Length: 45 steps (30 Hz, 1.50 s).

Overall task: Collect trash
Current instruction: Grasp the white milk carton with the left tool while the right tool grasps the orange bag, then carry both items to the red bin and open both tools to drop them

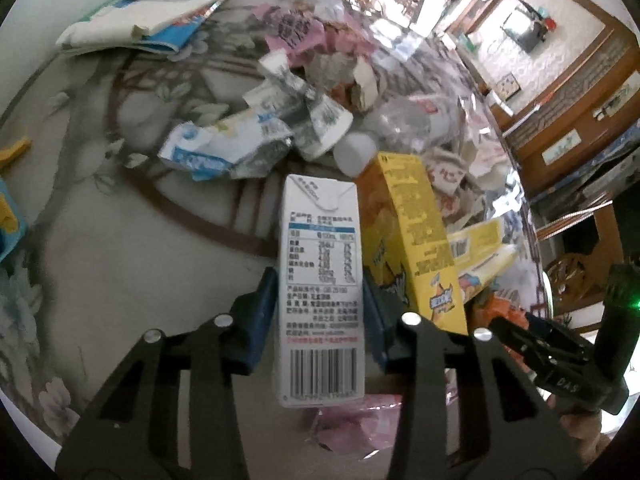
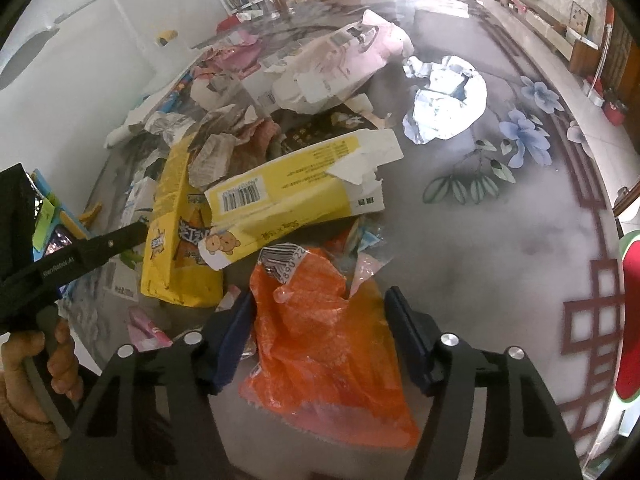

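Left gripper (image 1: pixel 320 300) jaws clamped on white milk carton (image 1: pixel 320 280) mid-frame, right gripper (image 2: pixel 320 332) jaws loosely straddling orange wrapper (image 2: pixel 324 340) at lower centre on the table (image 2: pixel 500 248); better squeezing fully before lifting either.

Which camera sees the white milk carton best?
The left wrist view: the white milk carton stands front and centre, its label and barcode facing the camera. The right wrist view shows no clear sight of it; the yellow box stands in front.
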{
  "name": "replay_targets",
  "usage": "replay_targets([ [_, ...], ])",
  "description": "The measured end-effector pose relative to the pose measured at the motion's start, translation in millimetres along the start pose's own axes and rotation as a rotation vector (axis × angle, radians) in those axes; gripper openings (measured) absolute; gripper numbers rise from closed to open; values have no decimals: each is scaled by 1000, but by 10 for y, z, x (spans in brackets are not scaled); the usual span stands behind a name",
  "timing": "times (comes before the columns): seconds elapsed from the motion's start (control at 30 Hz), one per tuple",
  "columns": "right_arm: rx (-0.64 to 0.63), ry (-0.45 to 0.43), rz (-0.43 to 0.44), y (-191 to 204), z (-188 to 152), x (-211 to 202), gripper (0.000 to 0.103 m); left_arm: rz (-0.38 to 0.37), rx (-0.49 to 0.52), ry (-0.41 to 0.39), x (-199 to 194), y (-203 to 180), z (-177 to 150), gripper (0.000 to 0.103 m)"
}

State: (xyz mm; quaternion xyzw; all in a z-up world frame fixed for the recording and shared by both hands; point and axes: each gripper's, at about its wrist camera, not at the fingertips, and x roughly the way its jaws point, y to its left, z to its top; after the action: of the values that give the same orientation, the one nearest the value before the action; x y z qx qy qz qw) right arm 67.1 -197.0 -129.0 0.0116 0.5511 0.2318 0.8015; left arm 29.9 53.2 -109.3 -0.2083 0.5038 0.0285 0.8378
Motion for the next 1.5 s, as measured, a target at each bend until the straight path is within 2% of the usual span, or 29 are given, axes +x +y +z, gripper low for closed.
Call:
replay_targets([
  [0.1, 17, -51, 22, -9, 3, -148, 61, 1, -13, -88, -184, 40, -3, 39],
  [0.13, 29, -72, 38, -22, -18, -217, 61, 4, -6, -154, -320, 37, -14, 39],
  [0.27, 106, -196, 119, -124, -115, -573, 61, 81, 86, -309, -615, -122, -229, 39],
  [0.33, 149, -251, 163, -224, -160, -741, 61, 63, 95, -331, -688, -236, -392, 39],
  [0.4, 196, -295, 200, -351, -178, -878, 61, -5, 85, -337, -718, -377, -528, 39],
  [0.47, 240, -342, 226, -519, -216, -1067, 61, -75, 110, -329, -693, -653, -621, 39],
  [0.53, 281, -414, 218, -735, -272, -1313, 61, -145, 195, -315, -667, -1047, -667, 39],
  [0.6, 317, -495, 115, -1041, -385, -1585, 62, -191, 274, -312, -618, -1395, -686, 39],
  [0.67, 356, -528, 2, -1340, -483, -1737, 62, -278, 333, -276, -496, -1818, -642, 39],
  [0.73, 427, -532, -86, -1759, -588, -1813, 62, -354, 353, -232, -355, -2117, -594, 39],
  [0.8, 477, -524, -176, -2059, -680, -1823, 62, -394, 401, -207, -205, -2467, -561, 39],
  [0.87, 549, -505, -232, -2407, -773, -1780, 62, -434, 440, -181, -71, -2740, -556, 39],
  [0.93, 611, -495, -246, -2669, -845, -1699, 62, -479, 454, -141, 49, -2929, -530, 39],
  [1.0, 650, -516, -285, -2808, -946, -1667, 67, -526, 485, -93, 190, -3185, -556, 39],
  [1.03, 670, -533, -307, -2871, -981, -1657, 73, -536, 501, -82, 231, -3283, -569, 39],
  [1.07, 684, -544, -317, -2907, -1008, -1655, 83, -547, 520, -72, 265, -3393, -596, 39],
  [1.13, 732, -568, -340, -2989, -1114, -1644, 89, -567, 563, -47, 356, -3609, -626, 39],
  [1.27, 804, -621, -357, -3074, -1430, -1791, 89, -619, 610, 16, 466, -3965, -745, 40],
  [1.4, 832, -690, -394, -2979, -1704, -1988, 89, -643, 665, 98, 691, -4316, -875, 40],
  [1.47, 823, -702, -433, -2909, -1783, -2057, 89, -623, 698, 109, 739, -4435, -931, 65],
  [1.5, 815, -701, -448, -2883, -1811, -2081, 89, -621, 704, 101, 747, -4471, -960, 68],
])
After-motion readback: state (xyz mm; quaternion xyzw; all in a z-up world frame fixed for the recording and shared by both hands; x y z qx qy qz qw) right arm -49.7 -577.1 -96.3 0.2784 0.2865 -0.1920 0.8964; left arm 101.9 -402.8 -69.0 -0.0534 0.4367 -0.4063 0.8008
